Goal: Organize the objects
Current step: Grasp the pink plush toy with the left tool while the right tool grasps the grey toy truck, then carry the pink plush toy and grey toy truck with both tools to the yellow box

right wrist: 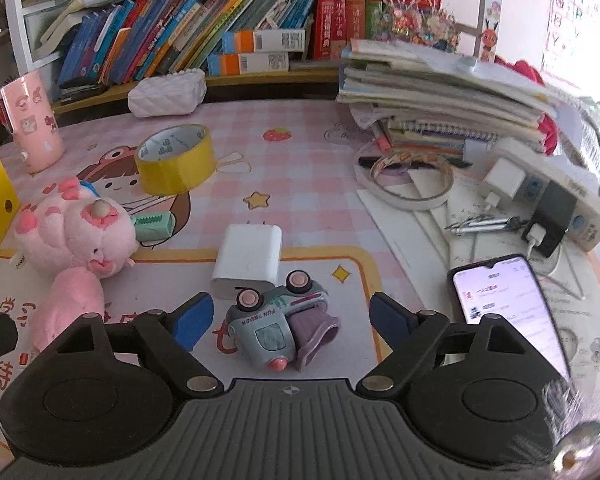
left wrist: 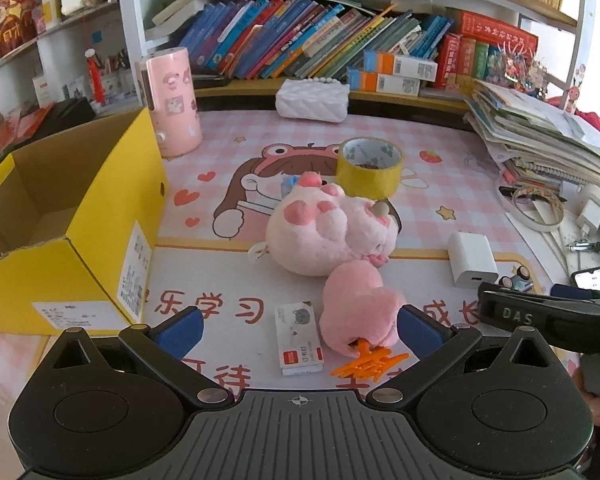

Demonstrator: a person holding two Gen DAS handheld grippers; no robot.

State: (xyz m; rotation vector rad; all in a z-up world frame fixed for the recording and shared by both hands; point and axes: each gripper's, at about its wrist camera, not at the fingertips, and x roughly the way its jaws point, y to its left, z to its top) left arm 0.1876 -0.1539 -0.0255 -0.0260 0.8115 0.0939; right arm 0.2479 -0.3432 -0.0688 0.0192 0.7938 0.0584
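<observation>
My left gripper [left wrist: 300, 330] is open low over the pink desk mat. Between its fingers lie a small white staple box [left wrist: 299, 338] and the pink leg of a plush toy [left wrist: 332, 232] with an orange plastic foot [left wrist: 366, 364]. An open yellow cardboard box [left wrist: 66, 232] stands to the left. My right gripper [right wrist: 292, 316] is open around a toy truck [right wrist: 282, 320] lying on its side. A white charger [right wrist: 250, 260] lies just beyond it. A yellow tape roll [right wrist: 176, 164] stands farther back; it also shows in the left wrist view [left wrist: 370, 168].
A pink cup [left wrist: 174, 100] and a white tissue case [left wrist: 312, 100] stand at the back. A stack of notebooks [right wrist: 440, 92], a thin tape ring [right wrist: 412, 184], a power strip [right wrist: 552, 192] and a lit phone [right wrist: 508, 304] crowd the right side. A green clip [right wrist: 154, 226] lies by the plush.
</observation>
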